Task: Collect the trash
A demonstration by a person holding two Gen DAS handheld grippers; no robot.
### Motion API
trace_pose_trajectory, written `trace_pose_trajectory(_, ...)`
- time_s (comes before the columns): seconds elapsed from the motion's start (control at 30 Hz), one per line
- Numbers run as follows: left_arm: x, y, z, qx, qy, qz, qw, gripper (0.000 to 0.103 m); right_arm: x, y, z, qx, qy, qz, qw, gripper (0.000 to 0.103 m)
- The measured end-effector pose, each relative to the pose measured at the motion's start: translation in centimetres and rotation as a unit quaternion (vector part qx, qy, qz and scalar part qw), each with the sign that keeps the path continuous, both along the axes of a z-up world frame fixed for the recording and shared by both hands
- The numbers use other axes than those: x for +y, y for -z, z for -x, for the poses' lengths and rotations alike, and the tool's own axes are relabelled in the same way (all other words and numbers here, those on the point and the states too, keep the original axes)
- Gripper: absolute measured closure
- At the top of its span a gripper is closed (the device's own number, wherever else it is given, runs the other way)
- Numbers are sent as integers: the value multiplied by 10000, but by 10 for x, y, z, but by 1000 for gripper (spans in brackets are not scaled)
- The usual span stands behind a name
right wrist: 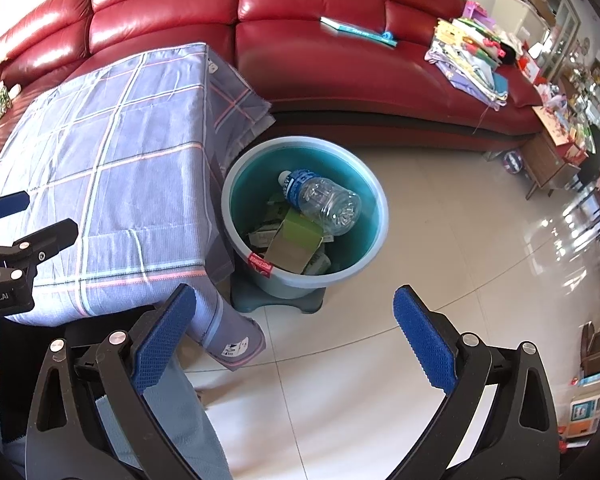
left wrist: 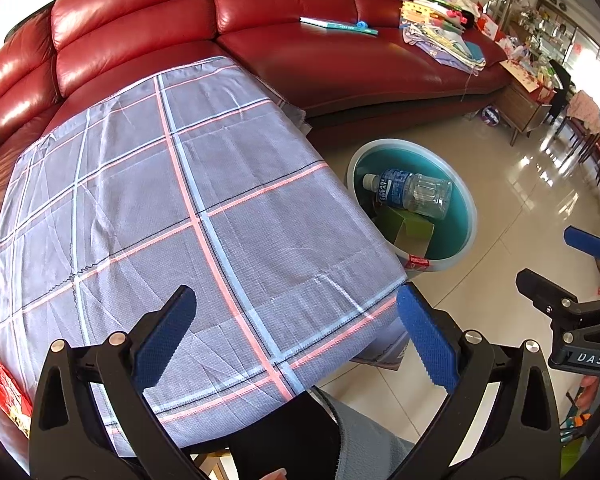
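Observation:
A round teal bin (left wrist: 466, 216) (right wrist: 376, 216) stands on the floor beside the cloth-covered table (left wrist: 140, 200) (right wrist: 120, 184). Inside it lie a clear plastic bottle (left wrist: 414, 192) (right wrist: 324, 200) with a blue label, a green and brown carton (left wrist: 410, 232) (right wrist: 296, 244) and some paper scraps. My left gripper (left wrist: 296, 336) is open and empty above the table's near corner. My right gripper (right wrist: 296, 336) is open and empty above the floor, short of the bin. Each gripper shows at the edge of the other's view, the right one (left wrist: 556, 264) and the left one (right wrist: 36, 220).
A red leather sofa (left wrist: 300, 52) (right wrist: 340, 68) runs behind the table and bin, with a book (left wrist: 338, 26) and a pile of papers and clothes (left wrist: 444, 32) on it. A red packet (left wrist: 0, 388) lies left of the table. Tiled floor (right wrist: 440, 280) lies to the right.

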State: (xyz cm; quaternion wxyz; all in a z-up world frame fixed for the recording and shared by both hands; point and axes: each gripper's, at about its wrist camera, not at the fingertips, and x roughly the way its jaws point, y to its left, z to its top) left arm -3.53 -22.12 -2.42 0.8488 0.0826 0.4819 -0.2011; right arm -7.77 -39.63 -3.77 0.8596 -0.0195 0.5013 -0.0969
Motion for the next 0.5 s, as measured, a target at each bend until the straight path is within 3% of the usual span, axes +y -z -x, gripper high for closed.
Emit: trace_pose_trajectory(0.5, -5, -3, 6, -38, 69, 47, 10000, 7, -3, 4, 1, -24, 56, -69, 10000, 4)
